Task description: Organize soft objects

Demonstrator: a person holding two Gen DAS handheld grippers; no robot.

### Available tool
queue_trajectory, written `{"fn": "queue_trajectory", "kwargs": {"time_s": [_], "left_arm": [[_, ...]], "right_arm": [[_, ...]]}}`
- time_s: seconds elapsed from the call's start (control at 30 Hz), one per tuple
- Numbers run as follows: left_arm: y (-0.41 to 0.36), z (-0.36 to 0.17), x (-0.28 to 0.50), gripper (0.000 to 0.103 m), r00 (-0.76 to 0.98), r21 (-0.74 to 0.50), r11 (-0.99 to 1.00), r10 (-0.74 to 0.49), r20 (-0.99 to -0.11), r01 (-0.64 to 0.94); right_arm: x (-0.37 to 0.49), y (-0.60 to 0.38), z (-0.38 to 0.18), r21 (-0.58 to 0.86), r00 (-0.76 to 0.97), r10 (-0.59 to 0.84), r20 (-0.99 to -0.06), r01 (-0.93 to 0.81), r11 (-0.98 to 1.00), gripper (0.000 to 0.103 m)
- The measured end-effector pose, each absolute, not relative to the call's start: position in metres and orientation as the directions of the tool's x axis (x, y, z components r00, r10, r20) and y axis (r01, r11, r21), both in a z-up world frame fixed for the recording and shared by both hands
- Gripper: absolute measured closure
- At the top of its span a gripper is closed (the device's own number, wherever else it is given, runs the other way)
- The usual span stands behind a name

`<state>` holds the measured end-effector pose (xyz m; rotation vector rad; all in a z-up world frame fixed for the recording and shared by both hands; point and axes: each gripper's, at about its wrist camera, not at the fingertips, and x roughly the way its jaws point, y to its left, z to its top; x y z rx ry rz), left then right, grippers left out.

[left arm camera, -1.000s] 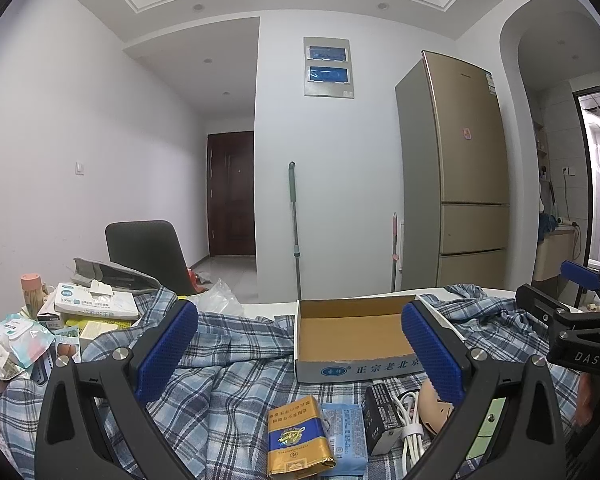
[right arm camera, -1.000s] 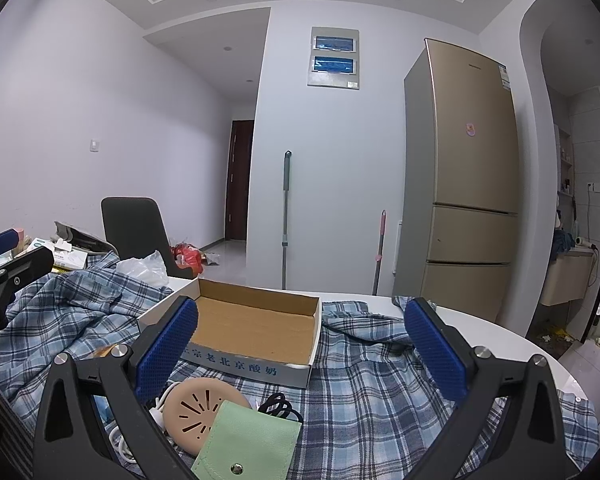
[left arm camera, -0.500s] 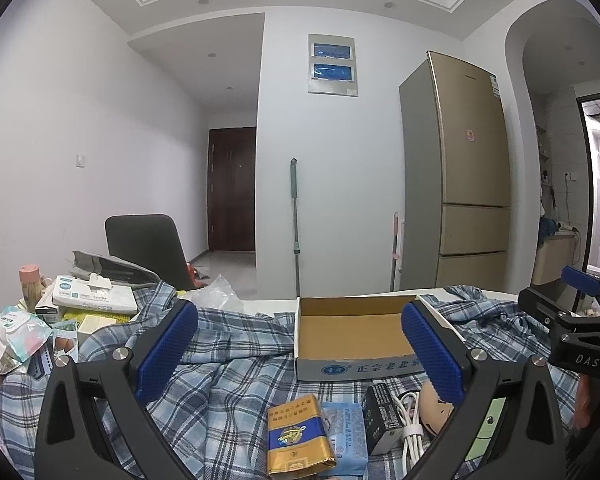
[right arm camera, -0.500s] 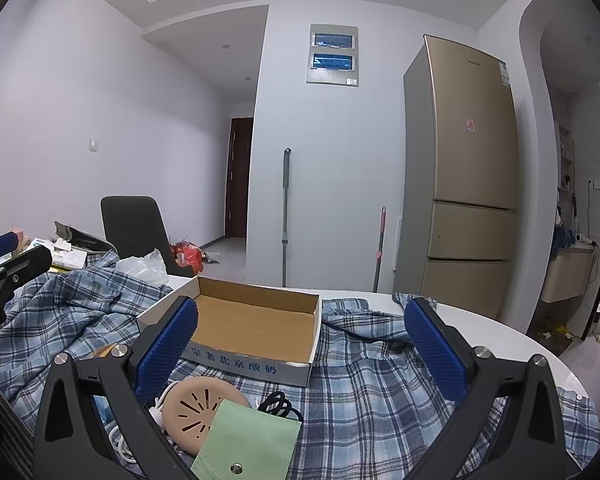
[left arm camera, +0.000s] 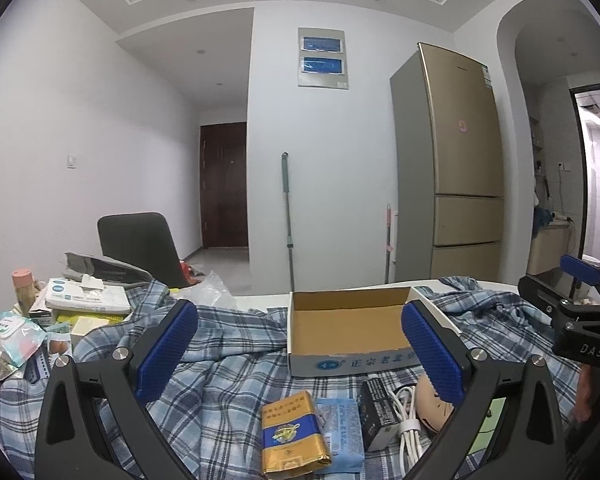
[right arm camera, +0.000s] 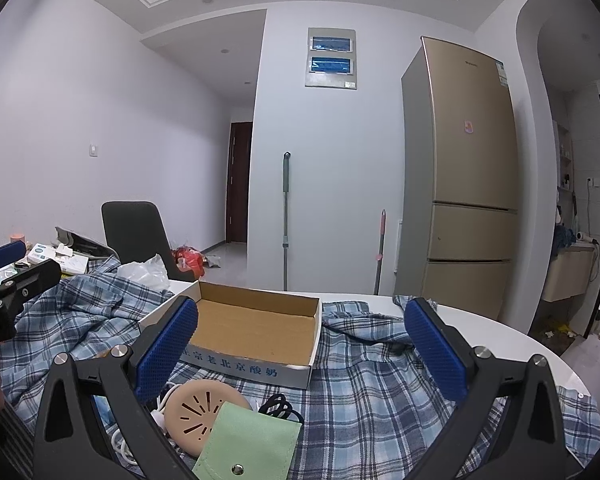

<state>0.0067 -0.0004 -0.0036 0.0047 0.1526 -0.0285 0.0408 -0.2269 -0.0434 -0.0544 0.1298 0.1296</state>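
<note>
Negligible change over the last second: left gripper point(left arm camera: 300, 350) and right gripper point(right arm camera: 302, 348) remain spread wide and empty, hovering. The cardboard box point(right arm camera: 256, 328) at 12 o'clock is unfilled, and the green pouch point(right arm camera: 248, 446) at 6 o'clock lies untouched; organizing has not begun.

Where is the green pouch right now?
In the right wrist view, the green pouch lies at the bottom, partly over the round peach disc, in front of the cardboard box.
</note>
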Motion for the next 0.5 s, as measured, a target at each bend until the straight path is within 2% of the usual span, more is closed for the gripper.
{"fn": "queue_trajectory", "kwargs": {"time_s": [0.2,0.37,0.5], "left_arm": [[-0.005,-0.003,0.004,0.000,0.990,0.032,0.999,-0.015,-0.143,0.020],[0.005,-0.005,0.013,0.000,0.983,-0.017,1.000,-0.017,-0.181,0.014],[0.007,-0.005,0.013,0.000,0.984,-0.023,1.000,-0.014,-0.180,0.010]], "right_arm": [[0.041,-0.227,-0.044,-0.048,0.983,0.122,-0.136,-0.129,0.990,0.000],[0.040,-0.225,-0.044,-0.061,0.984,0.120,-0.133,-0.129,0.990,0.000],[0.042,-0.226,-0.044,-0.053,0.983,0.116,-0.145,-0.125,0.991,0.000]]}}
